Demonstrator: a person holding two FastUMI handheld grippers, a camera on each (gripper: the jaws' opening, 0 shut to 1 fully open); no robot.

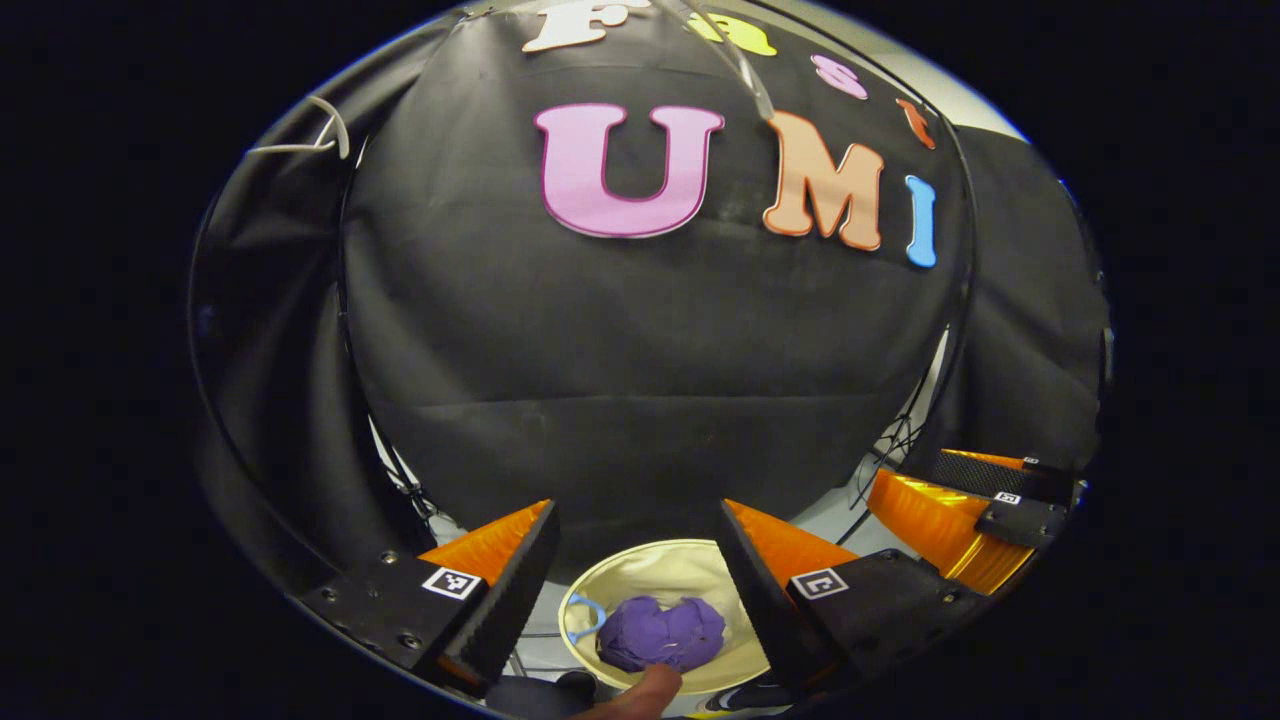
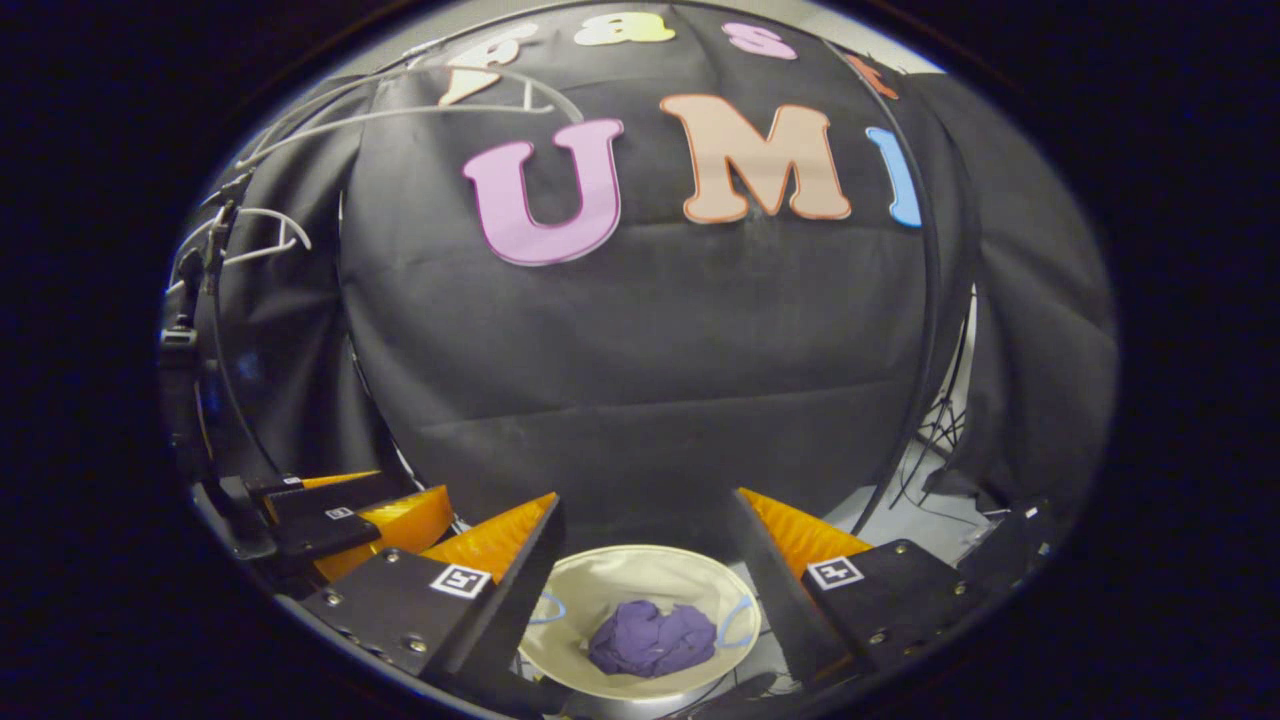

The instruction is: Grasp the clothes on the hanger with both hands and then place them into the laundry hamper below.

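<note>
- Where the left gripper (image 1: 635,590) is seen in the left gripper view, its two fingers are held well apart with nothing clamped between them.
- Between and below those fingers, the laundry hamper (image 1: 690,572) is seen from above, cream inside, with a light blue handle loop at its rim.
- A crumpled purple garment (image 1: 662,634) is seen lying inside the hamper, touching neither finger.
- A fingertip of a hand (image 1: 640,695) is seen at the bottom edge, just beside the garment.
- At the lower right of the same view, the right gripper (image 1: 985,505) is seen farther off.
- In the right gripper view, that gripper's own fingers are likewise spread wide and empty above the hamper.
- An empty white hanger (image 1: 310,135) is seen at upper left against the black cloth.
</note>
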